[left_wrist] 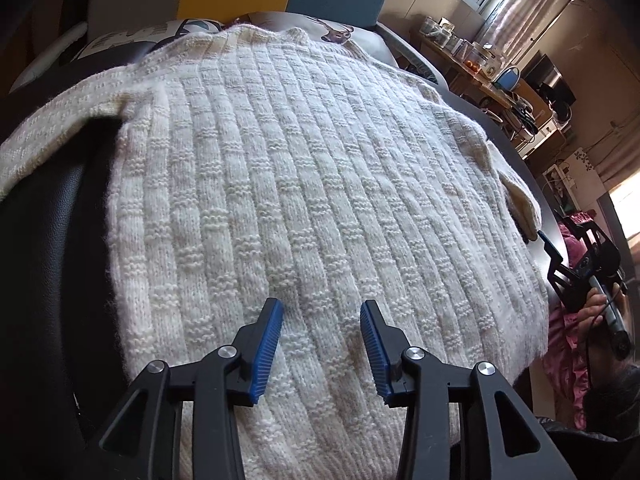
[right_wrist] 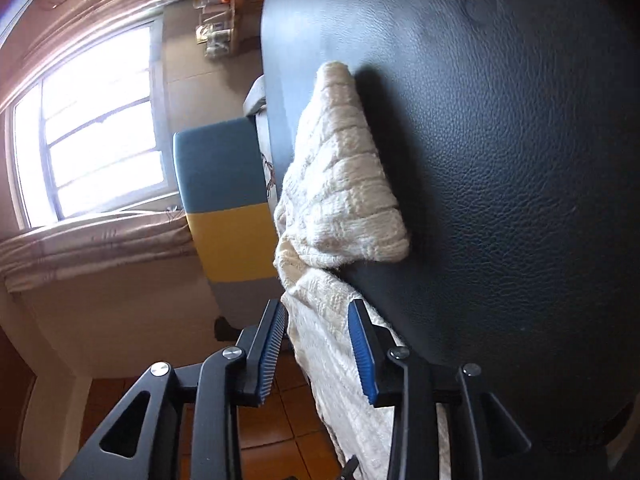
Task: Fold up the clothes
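A cream knitted sweater point(left_wrist: 304, 184) lies spread flat over a dark leather-textured surface point(left_wrist: 48, 240), covering most of it in the left wrist view. One sleeve point(left_wrist: 60, 132) runs out toward the surface's left edge, with a strip of bare surface showing between sleeve and body. On the opposite side a folded sleeve end point(left_wrist: 520, 204) sits at the right edge, where the sweater's side comes close to the rim.

The left gripper point(left_wrist: 322, 344) hovers over the sweater's lower middle, its blue-padded jaws apart with nothing between them.

The right gripper point(right_wrist: 318, 352) sits at the surface's edge, its jaws apart on either side of the sweater's edge point(right_wrist: 332, 344), which hangs over the rim there; they are not pressed on the knit. Beyond it a bunched sleeve point(right_wrist: 344, 168) lies on the surface just inside the rim, and a wide bare stretch of surface point(right_wrist: 520, 160) extends past it.

Beyond the far edge stands a blue and yellow chair back point(right_wrist: 224, 200), with patterned cushions point(left_wrist: 120, 38) against the sweater's neckline.
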